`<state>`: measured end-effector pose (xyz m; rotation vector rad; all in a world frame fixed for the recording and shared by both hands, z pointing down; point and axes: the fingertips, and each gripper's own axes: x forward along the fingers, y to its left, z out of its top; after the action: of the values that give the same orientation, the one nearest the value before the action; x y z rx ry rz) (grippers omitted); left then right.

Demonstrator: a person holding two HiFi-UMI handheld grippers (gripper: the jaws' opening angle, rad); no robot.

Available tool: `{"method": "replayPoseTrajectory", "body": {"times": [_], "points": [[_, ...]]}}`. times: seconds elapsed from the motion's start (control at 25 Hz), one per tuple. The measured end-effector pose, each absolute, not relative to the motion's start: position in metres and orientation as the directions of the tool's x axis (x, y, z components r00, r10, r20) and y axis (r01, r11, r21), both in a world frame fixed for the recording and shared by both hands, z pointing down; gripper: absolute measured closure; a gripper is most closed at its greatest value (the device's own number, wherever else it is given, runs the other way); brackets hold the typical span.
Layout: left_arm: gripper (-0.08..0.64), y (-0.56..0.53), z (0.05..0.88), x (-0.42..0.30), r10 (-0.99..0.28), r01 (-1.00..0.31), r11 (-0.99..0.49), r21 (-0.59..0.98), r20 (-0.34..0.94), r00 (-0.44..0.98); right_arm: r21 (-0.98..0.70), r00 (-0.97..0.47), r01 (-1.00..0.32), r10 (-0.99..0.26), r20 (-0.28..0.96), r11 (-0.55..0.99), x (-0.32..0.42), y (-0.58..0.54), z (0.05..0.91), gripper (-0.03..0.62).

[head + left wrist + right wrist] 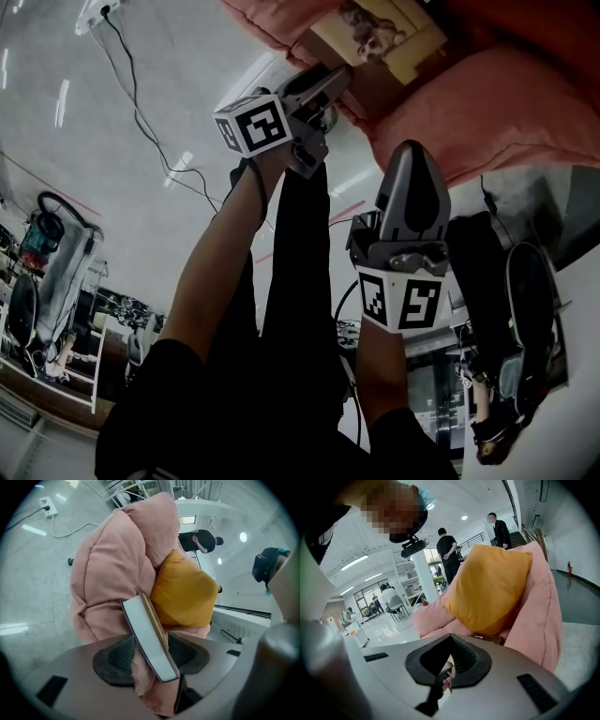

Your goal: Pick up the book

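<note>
1. We grip the book [149, 637] at its near edge, pages showing, probably so that it lifts clear of the pink cushion [112, 569].
2. The left claw [149, 656] is clamped on the book, with a fold of pink cloth pinched in too.
3. The book leans against the yellow cushion [183, 595].
4. The right claw [446, 663] hangs to the right, nearer us, with its jaws together and nothing in them.
</note>
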<state>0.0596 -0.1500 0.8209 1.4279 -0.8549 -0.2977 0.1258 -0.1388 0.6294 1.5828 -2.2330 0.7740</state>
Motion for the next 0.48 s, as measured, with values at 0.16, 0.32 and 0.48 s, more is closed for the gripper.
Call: {"method": "replayPoseTrajectory", "body": {"times": [0.16, 0.32, 0.48], "points": [[0.351, -0.153, 0.802, 0.062, -0.653, -0.18, 0.097, 0.979, 0.199, 0.731, -0.254, -0.348, -0.935, -0.772, 0.532, 0.246, 0.12, -0.136, 0.638, 0.591], [0.339, -0.169, 0.799, 0.067, -0.662, -0.219, 0.115, 0.969, 0.239, 0.71, -0.253, -0.341, -0.938, -0.774, 0.534, 0.238, 0.121, -0.136, 0.638, 0.591], [0.339, -0.188, 0.809, 0.076, -0.672, -0.248, 0.166, 0.954, 0.294, 0.68, -0.255, -0.34, -0.938, -0.772, 0.537, 0.235, 0.126, -0.137, 0.633, 0.591]]}}
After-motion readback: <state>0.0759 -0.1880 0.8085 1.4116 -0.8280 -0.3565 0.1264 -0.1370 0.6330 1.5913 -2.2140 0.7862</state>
